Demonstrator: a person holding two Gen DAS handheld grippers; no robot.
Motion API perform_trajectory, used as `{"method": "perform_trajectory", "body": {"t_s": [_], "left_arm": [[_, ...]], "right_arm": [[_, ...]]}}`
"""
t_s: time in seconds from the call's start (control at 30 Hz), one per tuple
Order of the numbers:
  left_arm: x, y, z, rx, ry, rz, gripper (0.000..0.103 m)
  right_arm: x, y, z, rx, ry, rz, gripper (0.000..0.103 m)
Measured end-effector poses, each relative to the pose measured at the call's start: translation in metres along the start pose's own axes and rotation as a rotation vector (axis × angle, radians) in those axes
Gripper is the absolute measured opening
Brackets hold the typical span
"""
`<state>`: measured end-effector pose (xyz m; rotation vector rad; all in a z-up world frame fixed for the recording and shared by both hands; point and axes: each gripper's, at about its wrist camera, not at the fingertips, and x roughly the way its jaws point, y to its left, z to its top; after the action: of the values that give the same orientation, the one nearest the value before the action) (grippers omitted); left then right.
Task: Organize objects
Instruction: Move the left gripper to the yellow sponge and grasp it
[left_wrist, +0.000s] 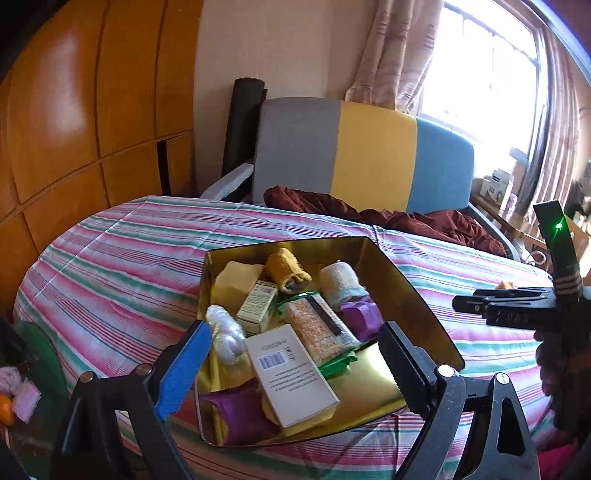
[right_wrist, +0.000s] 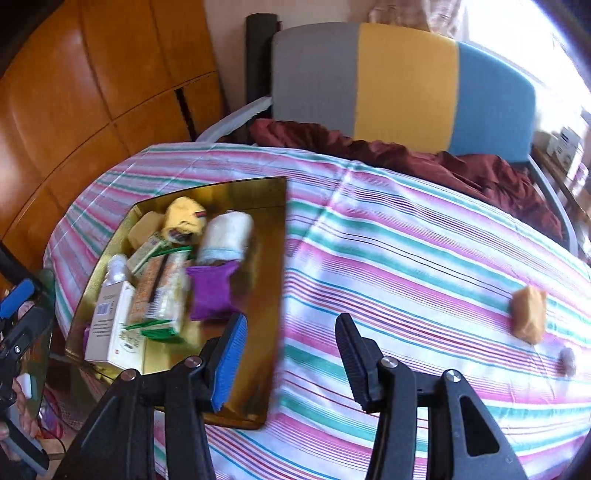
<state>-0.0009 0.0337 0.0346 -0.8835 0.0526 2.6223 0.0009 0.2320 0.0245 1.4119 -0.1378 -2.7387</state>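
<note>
A gold-coloured metal tray (left_wrist: 406, 280) sits on a table covered with a pink, green and white striped cloth (left_wrist: 122, 251). The tray is crowded: a white box with a barcode (left_wrist: 288, 373) lies toward its near end, leaning on a long orange-patterned packet (left_wrist: 317, 328) beside it. A purple pouch (left_wrist: 362, 314) lies against that packet, with a rolled white cloth (left_wrist: 340, 280) behind it and a rolled yellow cloth (left_wrist: 288, 269) at the far end. A small cream carton (left_wrist: 258, 306) and a white plastic bundle (left_wrist: 225, 332) fill the left side. The left gripper (left_wrist: 295, 373) hovers just above the tray's near end, its blue and black fingers spread wide on either side of the white box, touching nothing. The right gripper (right_wrist: 291, 362) hangs over the tray's right edge and the bare cloth beside it, its fingers parted and empty. Well to the right on the cloth lies an orange-tan sponge-like block (right_wrist: 528, 314), with a small greyish object (right_wrist: 567, 360) near it, too blurred to identify. Behind the table stands a chair with a grey, yellow and blue back (left_wrist: 369, 147), a dark red cloth (left_wrist: 388, 218) bunched on its seat.
</note>
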Motion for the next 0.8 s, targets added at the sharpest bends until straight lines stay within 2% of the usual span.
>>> {"method": "perform_trajectory", "body": {"t_s": [0.2,0.47,0.57,0.73,0.8], "left_arm": [[0.006,-0.032,0.003,0.076,0.017,-0.039,0.092],[0.014,-0.081,0.008,0.184,0.028,-0.103,0.092],[0.018,-0.099,0.011,0.216,0.035,-0.125,0.092],[0.026,-0.132,0.015,0.271,0.049,-0.166,0.092],[0.029,-0.147,0.017,0.293,0.055,-0.187,0.092]], "right_arm": [[-0.018,-0.066,-0.010,0.121,-0.013,-0.080,0.050],[-0.046,-0.175,-0.023,0.368,-0.050,-0.194,0.050],[-0.058,-0.218,-0.030,0.457,-0.071,-0.261,0.050],[-0.070,-0.291,-0.056,0.647,-0.131,-0.385,0.051],[-0.072,-0.318,-0.075,0.782,-0.145,-0.389,0.051]]}}
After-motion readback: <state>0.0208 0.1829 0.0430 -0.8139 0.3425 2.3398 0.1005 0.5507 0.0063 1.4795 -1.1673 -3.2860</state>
